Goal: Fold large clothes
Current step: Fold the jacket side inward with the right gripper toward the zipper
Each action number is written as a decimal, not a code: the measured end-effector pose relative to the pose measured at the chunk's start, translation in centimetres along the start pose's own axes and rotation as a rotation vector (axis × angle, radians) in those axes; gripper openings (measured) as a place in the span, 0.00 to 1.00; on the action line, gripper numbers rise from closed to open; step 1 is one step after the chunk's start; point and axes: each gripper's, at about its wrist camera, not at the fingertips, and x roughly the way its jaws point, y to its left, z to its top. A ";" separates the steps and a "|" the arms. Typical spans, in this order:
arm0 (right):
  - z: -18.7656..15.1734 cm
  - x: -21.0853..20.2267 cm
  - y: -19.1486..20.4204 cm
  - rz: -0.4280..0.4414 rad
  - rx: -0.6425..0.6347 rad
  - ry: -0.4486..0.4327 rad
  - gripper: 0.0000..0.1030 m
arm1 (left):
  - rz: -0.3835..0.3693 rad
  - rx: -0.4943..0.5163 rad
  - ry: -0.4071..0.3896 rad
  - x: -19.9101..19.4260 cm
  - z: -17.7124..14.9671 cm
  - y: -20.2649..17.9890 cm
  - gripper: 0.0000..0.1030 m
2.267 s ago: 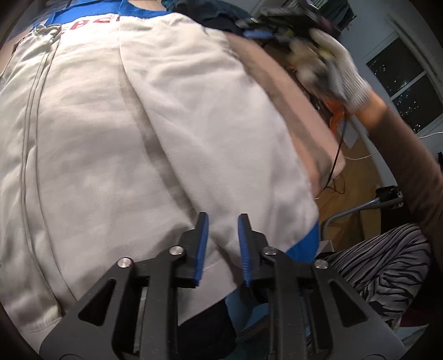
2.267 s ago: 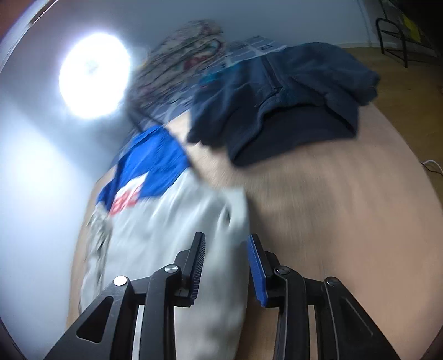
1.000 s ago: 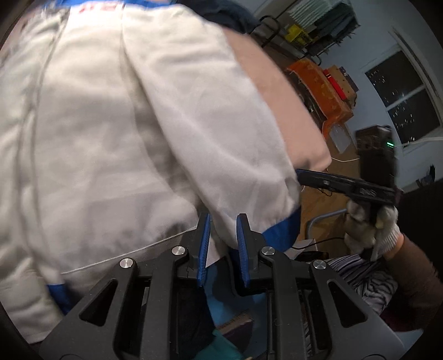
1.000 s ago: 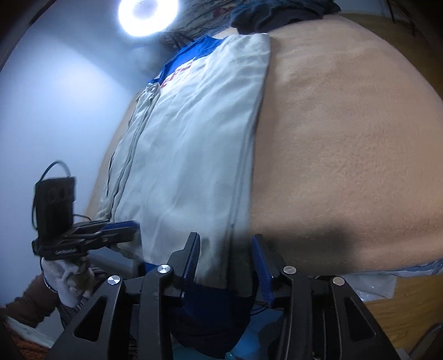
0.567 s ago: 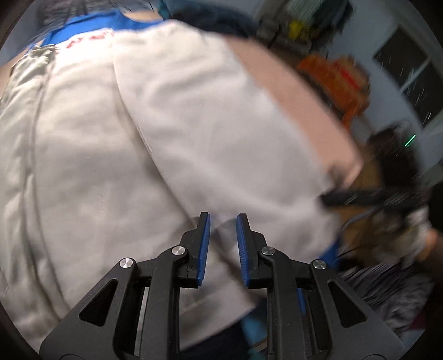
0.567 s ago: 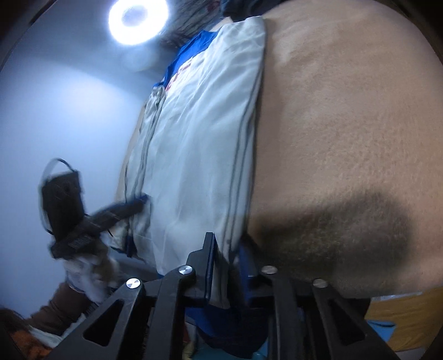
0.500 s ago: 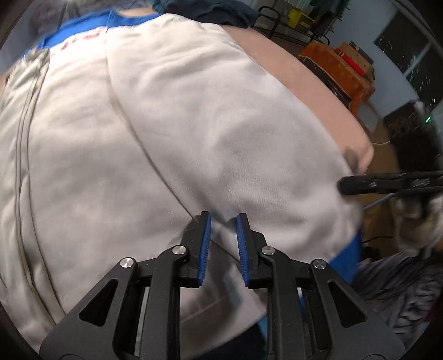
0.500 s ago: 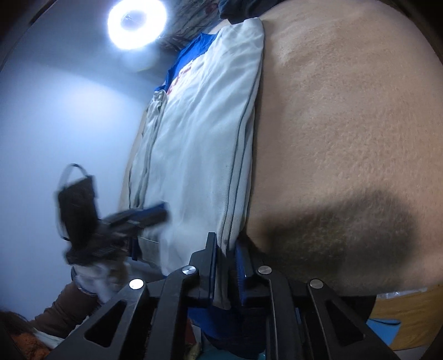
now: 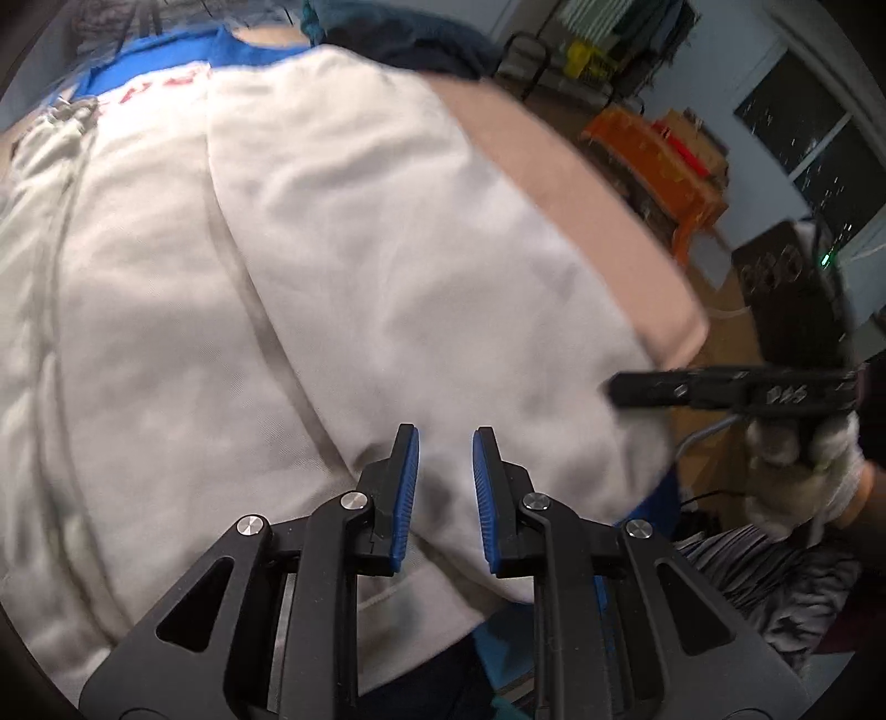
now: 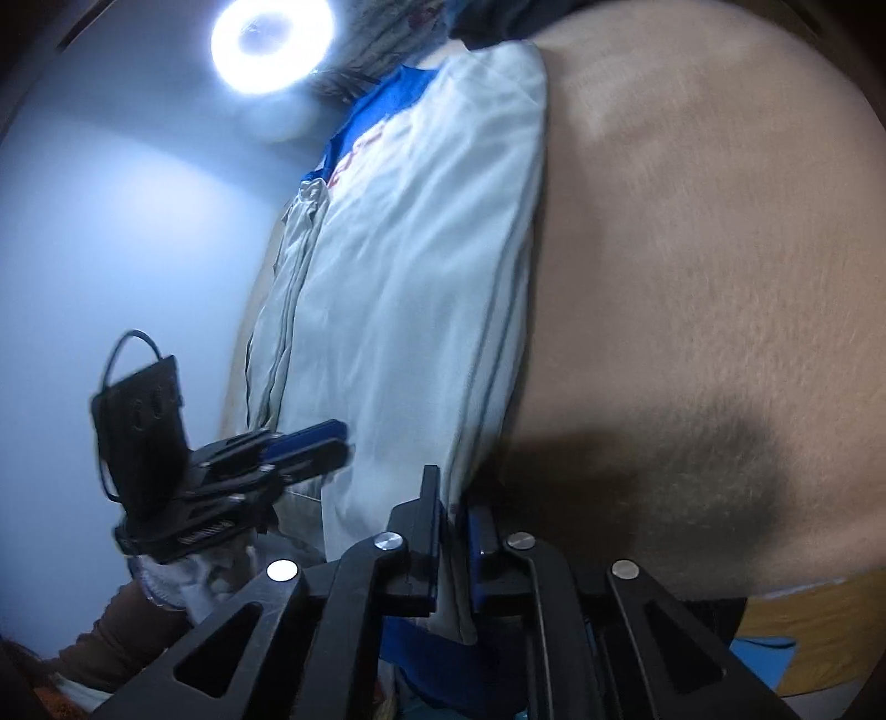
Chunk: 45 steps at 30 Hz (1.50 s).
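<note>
At the bottom centre of the right wrist view, my right gripper [image 10: 455, 545] had just been closing, and its jaws now pinched the near hem of the garment [image 10: 421, 288], a thin fold of pale cloth running up between the pads; a second earlier they stood apart around that same edge. I took that as the right corner secured. In the left wrist view my left gripper [image 9: 446, 490] sat at the bottom centre with a narrow gap between its blue pads [image 9: 407, 493], hovering over the cloth near the hem; I could not tell whether any fabric was caught in it, and its gap looked the same as before. The garment lay flat and lengthwise on the tan table [image 10: 692, 249], its blue collar end at the top of both frames, dark clothes [image 9: 398, 39] beyond it. With one corner held, I judged the left still needed its grip before the hem could be lifted and carried toward the collar.
</note>
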 end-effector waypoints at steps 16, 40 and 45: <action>3.7 0.1 12.2 -0.028 -0.264 -0.066 0.03 | -0.019 -0.204 -0.294 -14.6 -1.1 5.7 0.18; 3.3 15.1 18.9 -0.054 -0.455 0.239 0.12 | -0.065 -0.548 -0.258 -14.3 -6.7 15.6 0.18; 3.7 12.7 18.3 0.045 -0.385 0.221 0.32 | -0.103 -0.535 -0.226 -12.6 -5.8 14.3 0.44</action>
